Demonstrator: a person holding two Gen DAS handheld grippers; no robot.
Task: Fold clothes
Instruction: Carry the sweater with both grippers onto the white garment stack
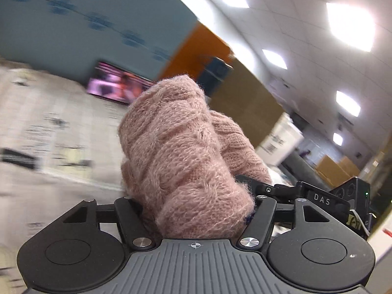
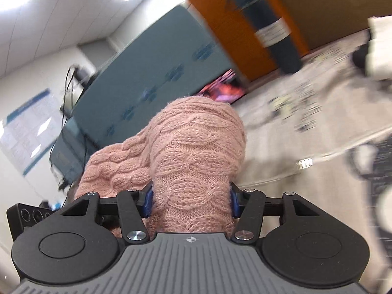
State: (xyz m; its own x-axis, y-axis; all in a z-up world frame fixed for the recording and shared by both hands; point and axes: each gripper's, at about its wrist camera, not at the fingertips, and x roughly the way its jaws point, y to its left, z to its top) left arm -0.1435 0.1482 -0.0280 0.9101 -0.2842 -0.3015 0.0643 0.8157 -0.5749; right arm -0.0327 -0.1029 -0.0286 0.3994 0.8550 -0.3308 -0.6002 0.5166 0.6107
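A pink cable-knit sweater (image 1: 181, 152) is bunched between the fingers of my left gripper (image 1: 196, 205), which is shut on it and lifted, with the camera tilted up toward the wall and ceiling. The same pink sweater (image 2: 193, 156) fills the jaws of my right gripper (image 2: 191, 203), which is shut on it between its blue pads (image 2: 147, 202). The sweater hides both grippers' fingertips. The right gripper's body (image 1: 343, 196) shows at the right of the left wrist view, close by. The left gripper's body (image 2: 29, 216) shows at the lower left of the right wrist view.
A table with a pale printed cloth (image 1: 49, 127) lies below, blurred; it also shows in the right wrist view (image 2: 306, 112). A teal panel (image 1: 98, 24) with a bright screen (image 1: 117, 85) stands behind it. Cardboard boxes (image 1: 333, 169) sit far right. A dark punching bag (image 2: 267, 24) hangs by an orange wall.
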